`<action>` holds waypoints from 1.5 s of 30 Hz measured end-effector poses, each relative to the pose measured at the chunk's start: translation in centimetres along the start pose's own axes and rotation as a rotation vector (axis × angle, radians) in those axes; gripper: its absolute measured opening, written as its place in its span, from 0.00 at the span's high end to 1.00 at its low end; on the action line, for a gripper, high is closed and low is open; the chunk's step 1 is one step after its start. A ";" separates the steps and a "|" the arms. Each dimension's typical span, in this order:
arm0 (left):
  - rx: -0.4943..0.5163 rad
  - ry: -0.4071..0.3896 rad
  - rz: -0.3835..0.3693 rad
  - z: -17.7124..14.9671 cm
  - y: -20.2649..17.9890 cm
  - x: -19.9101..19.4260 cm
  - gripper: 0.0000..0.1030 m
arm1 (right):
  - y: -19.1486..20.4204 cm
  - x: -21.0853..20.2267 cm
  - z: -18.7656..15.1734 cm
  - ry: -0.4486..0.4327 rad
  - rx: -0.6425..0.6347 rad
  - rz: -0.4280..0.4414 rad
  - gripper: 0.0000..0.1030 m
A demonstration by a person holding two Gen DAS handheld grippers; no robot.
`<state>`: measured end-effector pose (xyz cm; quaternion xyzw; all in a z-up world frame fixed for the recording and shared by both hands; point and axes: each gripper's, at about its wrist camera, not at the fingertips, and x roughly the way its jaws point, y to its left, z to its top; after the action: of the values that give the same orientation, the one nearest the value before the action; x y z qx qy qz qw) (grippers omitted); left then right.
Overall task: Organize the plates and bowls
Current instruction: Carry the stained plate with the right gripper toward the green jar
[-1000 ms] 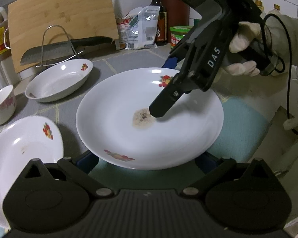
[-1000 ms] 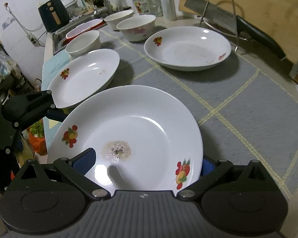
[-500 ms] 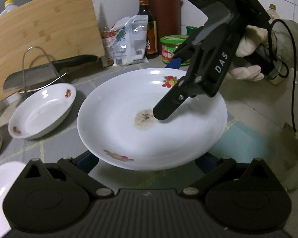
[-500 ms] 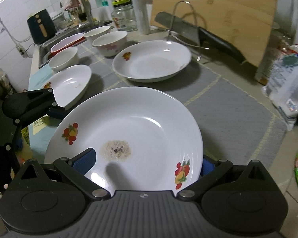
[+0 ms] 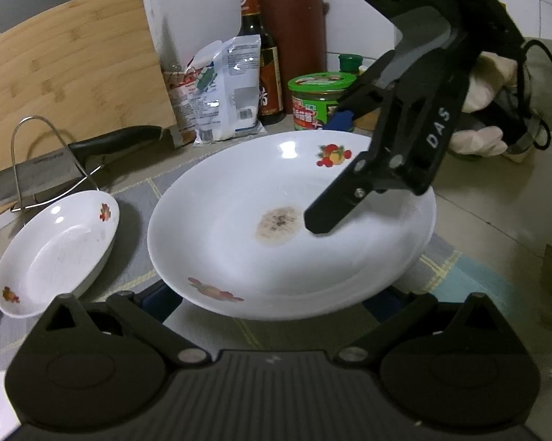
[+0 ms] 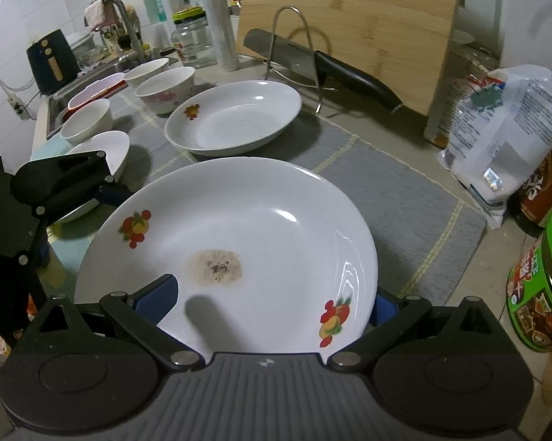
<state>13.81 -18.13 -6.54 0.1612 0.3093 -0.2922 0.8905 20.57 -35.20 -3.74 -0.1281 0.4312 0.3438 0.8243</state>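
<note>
Carrying a white fruit-print plate (image 5: 312, 242) above the counter, between two handheld grippers. The right gripper (image 5: 334, 169) has pinched the far rim: one black finger (image 5: 331, 213) lies over the inner face near a brown dried-food stain (image 5: 277, 226), and a blue-padded finger (image 5: 340, 119) shows behind the rim. In its own view the plate's edge runs between the blue pads (image 6: 154, 299), so that grip looks firm. The left gripper (image 5: 272, 307) sits at the near rim, its fingers spread wide with the plate's underside over them; I cannot tell whether they pinch or only support.

Plate is off the surface, tilted slightly, over the grey mat (image 6: 397, 198) (checked with pale lines).

Handling, judged: glazed ceramic, stiff, moderately heavy, slick and breakable. A single rim pinch leaves a long lever, so the plate could pivot or slip; taking hold at opposite rims is the safer way, with pads well onto the flat lip.

Around it: a second shallow plate (image 6: 235, 119) beside a wire stand (image 6: 294, 36) holding a cleaver (image 6: 323, 64), a third plate (image 6: 117, 150) partly hidden, three bowls (image 6: 165, 88) toward the sink. A green-lidded jar (image 5: 316, 101) stands close behind the plate's far rim, a collision risk.
</note>
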 end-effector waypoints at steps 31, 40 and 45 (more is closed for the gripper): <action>0.026 0.038 0.003 2.0 -0.3 5.7 0.02 | -4.0 2.0 -0.4 -0.010 0.062 -0.109 0.00; 0.002 0.056 0.008 2.0 0.2 6.3 0.02 | -4.4 3.0 -0.4 -0.013 0.080 -0.119 0.00; 0.002 0.061 0.006 1.9 0.2 6.4 0.02 | -4.4 3.1 -0.5 -0.013 0.078 -0.120 0.00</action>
<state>18.90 -21.58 -9.17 0.1720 0.3356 -0.2847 0.8813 24.47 -37.21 -6.87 -0.1195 0.4304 0.2774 0.8506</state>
